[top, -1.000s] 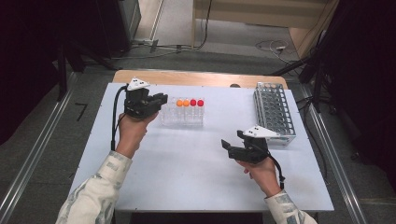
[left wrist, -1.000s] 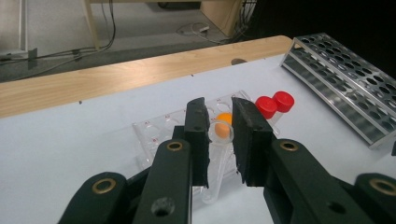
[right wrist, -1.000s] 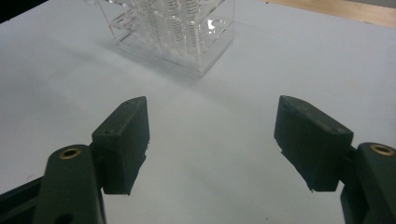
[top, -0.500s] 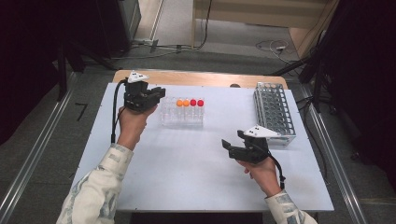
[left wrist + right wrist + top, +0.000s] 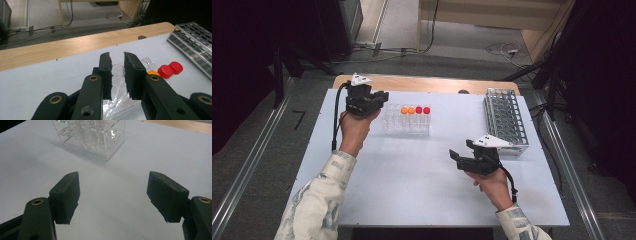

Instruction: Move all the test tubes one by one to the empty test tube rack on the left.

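A clear plastic rack (image 5: 407, 124) stands mid-table and holds tubes with orange caps (image 5: 407, 110) and red caps (image 5: 422, 110). My left gripper (image 5: 382, 96) hovers just left of that rack. In the left gripper view its jaws (image 5: 116, 57) stand narrow, shut on a clear uncapped tube (image 5: 117, 71) whose open rim shows between the pads. Beyond them I see the red caps (image 5: 170, 70) and an orange cap (image 5: 153, 73). My right gripper (image 5: 460, 150) hangs over bare table at the front right, open and empty (image 5: 113, 178), facing the clear rack (image 5: 92, 135).
A metal wire tube rack (image 5: 504, 117) sits at the table's right edge, also visible in the left gripper view (image 5: 195, 47). A wooden strip (image 5: 427, 83) runs along the far edge of the white table (image 5: 412, 190). Cables lie on the floor beyond.
My left hand and gripper have shifted slightly toward the table's far left, away from the clear rack. The right gripper has stayed where it was.
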Available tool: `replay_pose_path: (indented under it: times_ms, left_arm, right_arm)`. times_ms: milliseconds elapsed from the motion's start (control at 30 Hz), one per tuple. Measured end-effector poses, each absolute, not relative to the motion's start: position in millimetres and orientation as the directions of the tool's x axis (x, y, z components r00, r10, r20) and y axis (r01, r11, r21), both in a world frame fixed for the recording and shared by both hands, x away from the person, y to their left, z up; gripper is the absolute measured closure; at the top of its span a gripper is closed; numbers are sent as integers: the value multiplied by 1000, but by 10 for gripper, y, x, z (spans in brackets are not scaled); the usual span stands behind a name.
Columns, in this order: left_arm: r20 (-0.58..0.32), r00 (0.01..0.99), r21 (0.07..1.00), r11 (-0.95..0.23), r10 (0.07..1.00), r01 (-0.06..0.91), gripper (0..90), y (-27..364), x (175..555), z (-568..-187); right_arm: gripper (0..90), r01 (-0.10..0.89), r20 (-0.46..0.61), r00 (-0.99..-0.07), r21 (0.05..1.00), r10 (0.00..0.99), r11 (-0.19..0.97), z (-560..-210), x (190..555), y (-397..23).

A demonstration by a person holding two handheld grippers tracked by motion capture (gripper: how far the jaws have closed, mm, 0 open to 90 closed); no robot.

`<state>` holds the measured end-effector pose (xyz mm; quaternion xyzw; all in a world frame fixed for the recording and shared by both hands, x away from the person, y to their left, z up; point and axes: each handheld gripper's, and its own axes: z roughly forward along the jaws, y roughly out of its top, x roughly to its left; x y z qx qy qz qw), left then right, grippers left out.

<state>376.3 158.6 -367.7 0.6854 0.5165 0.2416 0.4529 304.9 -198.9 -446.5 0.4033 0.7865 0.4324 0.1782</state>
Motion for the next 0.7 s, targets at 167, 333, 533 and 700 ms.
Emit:
replay_pose_path:
  times_ms: [167,333,533,700]
  left_arm:
    - [-130,346,869,-62,929,491,772,1566,3780,-3701]
    - [-102,343,867,-85,934,490,772,1542,3779,-3720]
    - [-80,344,859,-110,936,500,772,1511,3778,-3799]
    - [-75,343,852,-118,936,510,772,1484,3789,-3893]
  right_arm:
    - [248,481,69,-610,824,789,300,-4466,3047,-1991]
    - [248,482,69,-606,824,792,296,-4469,3052,-2008]
    - [248,482,68,-609,823,790,300,-4474,3049,-2004]
    - [248,484,71,-606,823,793,297,-4474,3049,-2010]
